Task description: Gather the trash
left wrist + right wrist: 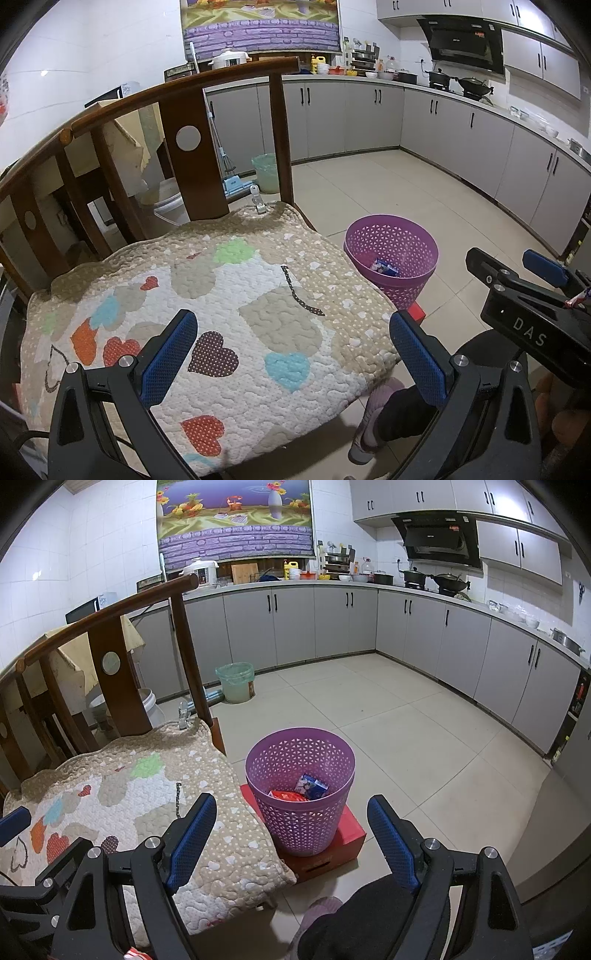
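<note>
Right now, through the left wrist camera, I see my left gripper (293, 354) held over a chair cushion (207, 314) with hearts on it. Its two blue fingers (168, 356) stand wide apart, and nothing is between them. The cushion lies on a brown wooden chair (192, 147). To the right of the chair, on the floor, sits a purple basket (391, 258). Inside it I can spot a small blue and white pack (386, 267). At the far right edge my right gripper (524, 284) pokes into the picture. A little red and white scrap (578, 298) shows beside it at that edge, but I cannot tell what it is or if it is stuck to anything.

Through the right wrist camera, my right gripper (291, 834) points down toward the purple basket (299, 797). Its blue fingers (393, 840) are wide apart too, and they hold nothing. The basket stands on a flat red box (347, 840), just beside the right side of the cushion (147, 797). In the basket lie the blue and white pack (312, 785) and a red wrapper (288, 796), touching each other. Far off by the grey cupboards (332, 624) stands a pale green bin (235, 682). Near the bottom I see a dark trouser leg (369, 919) and a pink slipper (317, 910).
</note>
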Demonstrator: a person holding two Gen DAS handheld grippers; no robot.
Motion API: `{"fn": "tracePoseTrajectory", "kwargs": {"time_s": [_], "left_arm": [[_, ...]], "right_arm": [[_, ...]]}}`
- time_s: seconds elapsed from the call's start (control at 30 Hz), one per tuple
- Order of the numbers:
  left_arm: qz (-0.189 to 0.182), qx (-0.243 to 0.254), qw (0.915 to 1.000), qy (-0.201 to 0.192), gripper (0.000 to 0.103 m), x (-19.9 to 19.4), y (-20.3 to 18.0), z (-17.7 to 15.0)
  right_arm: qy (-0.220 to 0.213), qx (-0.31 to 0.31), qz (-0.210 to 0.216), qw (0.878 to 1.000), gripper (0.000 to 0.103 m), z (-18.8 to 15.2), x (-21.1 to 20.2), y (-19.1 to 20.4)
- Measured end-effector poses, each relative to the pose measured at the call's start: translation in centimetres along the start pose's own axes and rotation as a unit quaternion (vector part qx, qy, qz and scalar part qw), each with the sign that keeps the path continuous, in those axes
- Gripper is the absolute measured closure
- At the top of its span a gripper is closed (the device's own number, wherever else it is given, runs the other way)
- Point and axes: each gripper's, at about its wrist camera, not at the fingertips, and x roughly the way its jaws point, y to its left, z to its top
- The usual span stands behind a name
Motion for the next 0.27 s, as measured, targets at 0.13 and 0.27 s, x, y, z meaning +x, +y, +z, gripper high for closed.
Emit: {"fn": "tracePoseTrajectory", "kwargs": {"time_s": [0.13,0.27], "left_arm": [[0.0,0.0,1.0,0.001,0.0,0.0,0.19,0.02],[-0.001,0.001,1.0,0.002,0.0,0.03,0.17,0.01]], "right_arm": [[0.002,0.0,0.002,1.0,0.016,0.03,0.14,-0.06],[0.002,0.0,0.002,1.0,0.016,0.01,0.18,-0.05]]}}
